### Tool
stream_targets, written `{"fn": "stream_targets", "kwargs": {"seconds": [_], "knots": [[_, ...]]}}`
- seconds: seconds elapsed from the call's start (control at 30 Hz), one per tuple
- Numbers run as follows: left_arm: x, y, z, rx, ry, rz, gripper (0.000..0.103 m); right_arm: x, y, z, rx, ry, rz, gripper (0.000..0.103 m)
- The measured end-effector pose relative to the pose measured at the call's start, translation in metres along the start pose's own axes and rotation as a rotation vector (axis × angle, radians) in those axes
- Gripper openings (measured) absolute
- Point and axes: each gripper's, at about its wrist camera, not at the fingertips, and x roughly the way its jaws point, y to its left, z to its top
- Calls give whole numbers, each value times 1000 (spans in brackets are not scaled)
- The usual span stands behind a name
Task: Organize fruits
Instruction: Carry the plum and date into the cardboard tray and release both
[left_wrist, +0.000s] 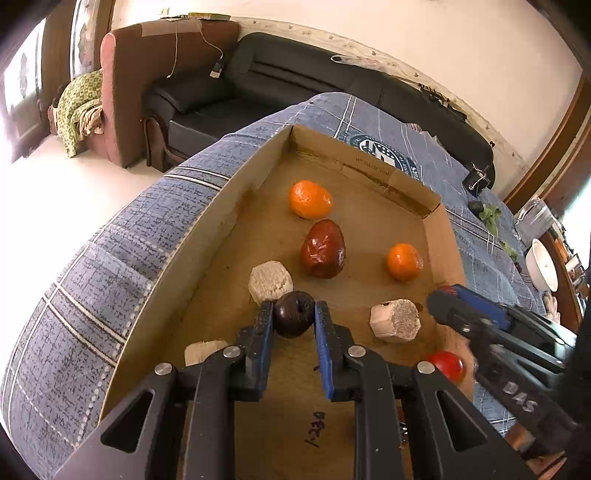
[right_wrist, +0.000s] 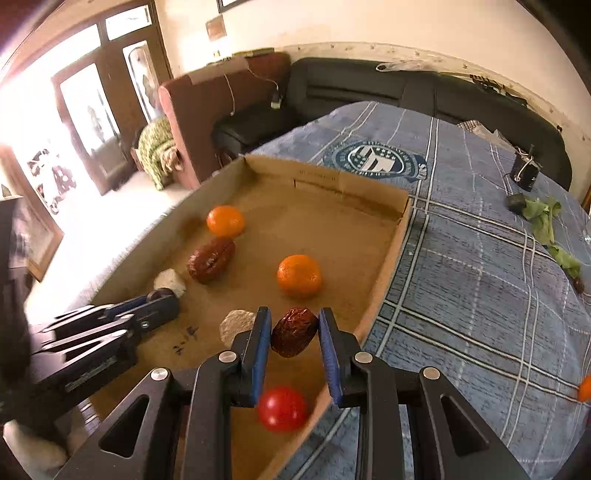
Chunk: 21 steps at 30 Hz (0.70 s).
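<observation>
A shallow cardboard tray (left_wrist: 207, 236) (right_wrist: 384, 258) lies on a blue plaid cloth. In it are two oranges (left_wrist: 309, 199) (left_wrist: 404, 261), a large red date (left_wrist: 323, 249) (right_wrist: 210, 259), pale cut chunks (left_wrist: 269, 281) (left_wrist: 395, 320) and a red cherry tomato (left_wrist: 446, 364) (right_wrist: 282, 408). My left gripper (left_wrist: 294, 314) is shut on a dark purple round fruit (left_wrist: 294, 312) just above the tray floor. My right gripper (right_wrist: 294, 332) is shut on a wrinkled brown date (right_wrist: 294, 331), held over the tray's near right part. Each gripper shows in the other's view (left_wrist: 480, 325) (right_wrist: 110, 325).
A black sofa (left_wrist: 295, 81) and a brown armchair (left_wrist: 147, 85) stand behind the table. On the cloth to the right lie green leaves (right_wrist: 546, 221), a small black box (right_wrist: 524, 173) and an orange piece at the edge (right_wrist: 584, 387). A white bowl (left_wrist: 541, 264) stands far right.
</observation>
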Motion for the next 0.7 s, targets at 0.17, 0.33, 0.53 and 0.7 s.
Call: {"fn": "stream_targets", "kwargs": {"seconds": [0.17,0.33,0.53,0.7], "knots": [[1,0,-1,-9,2,-18,22,15,-1,1,3,26,-20,30],[-13,-5,0,-18,-22,-40,32,10,2,2,-3,9,-15,30],[-47,-13,4,-10,-101,-30,47,-21,-3,-1,31,-62,0,36],[-68,-25,3,0,-146,-49,60,-53,-25,-17,107,-126,3,51]]}}
